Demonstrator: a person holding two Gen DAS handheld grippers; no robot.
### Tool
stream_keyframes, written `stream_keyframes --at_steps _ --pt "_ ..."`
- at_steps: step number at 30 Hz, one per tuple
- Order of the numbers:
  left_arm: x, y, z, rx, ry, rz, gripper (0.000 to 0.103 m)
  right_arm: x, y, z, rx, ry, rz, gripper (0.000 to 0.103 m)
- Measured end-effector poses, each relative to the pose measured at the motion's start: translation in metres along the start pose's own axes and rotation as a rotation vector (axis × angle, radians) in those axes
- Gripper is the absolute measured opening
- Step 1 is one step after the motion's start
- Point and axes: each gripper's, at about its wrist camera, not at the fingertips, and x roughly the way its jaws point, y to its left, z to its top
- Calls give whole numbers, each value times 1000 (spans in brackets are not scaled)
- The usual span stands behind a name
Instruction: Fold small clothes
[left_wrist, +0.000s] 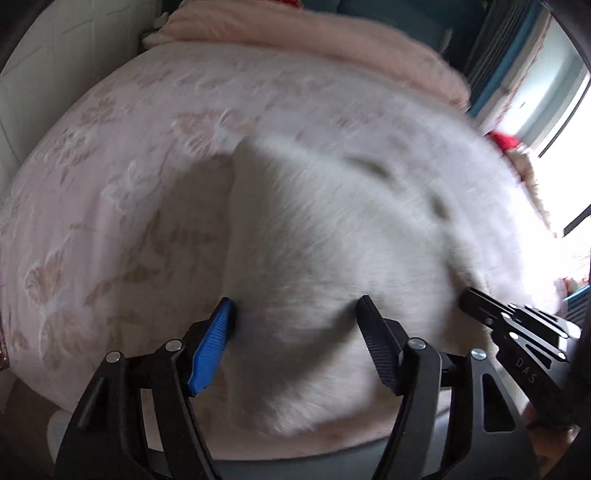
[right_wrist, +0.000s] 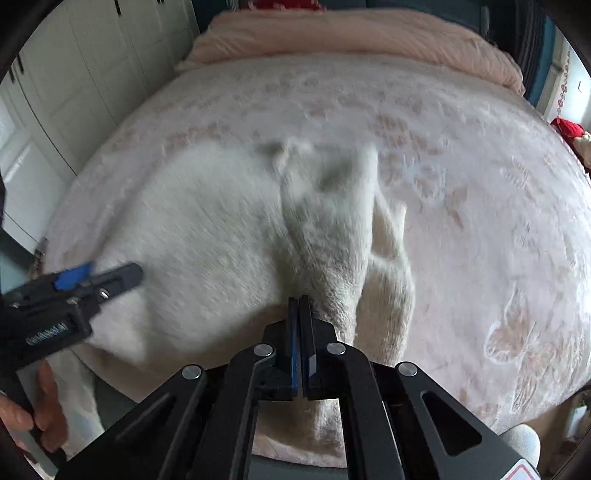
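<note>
A white fuzzy knit garment (left_wrist: 332, 236) lies on the bed, blurred by motion. My left gripper (left_wrist: 297, 306) is open just above its near edge, empty. In the right wrist view the garment (right_wrist: 207, 236) spreads to the left, with a bunched fold (right_wrist: 332, 221) running up from my right gripper (right_wrist: 299, 299). The right gripper's jaws are pressed together at the near end of that fold; I cannot tell whether cloth is pinched between them. The right gripper also shows in the left wrist view (left_wrist: 469, 295), and the left gripper in the right wrist view (right_wrist: 122, 275).
The pale pink floral bedspread (right_wrist: 480, 206) covers the bed. A pink folded blanket (right_wrist: 351, 33) lies along the far edge. White wardrobe doors (right_wrist: 74, 85) stand at the left. A red item (right_wrist: 569, 127) sits at the far right. The bed's near edge is right below the grippers.
</note>
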Motion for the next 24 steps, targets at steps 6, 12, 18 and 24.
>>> stream_keyframes --at_steps 6,12,18,24 --pt "0 34 -13 -155 39 -137 72 -55 5 11 12 -124 13 2" --pt "-49 8 -19 -2 -59 -16 70 -7 -6 -1 13 11 -31 2" --pt "-81 -28 -28 94 -92 66 71 -79 -3 1 58 -118 80 4" --pt "-111 -56 -43 142 -153 127 87 -117 -5 -34 75 -176 31 28"
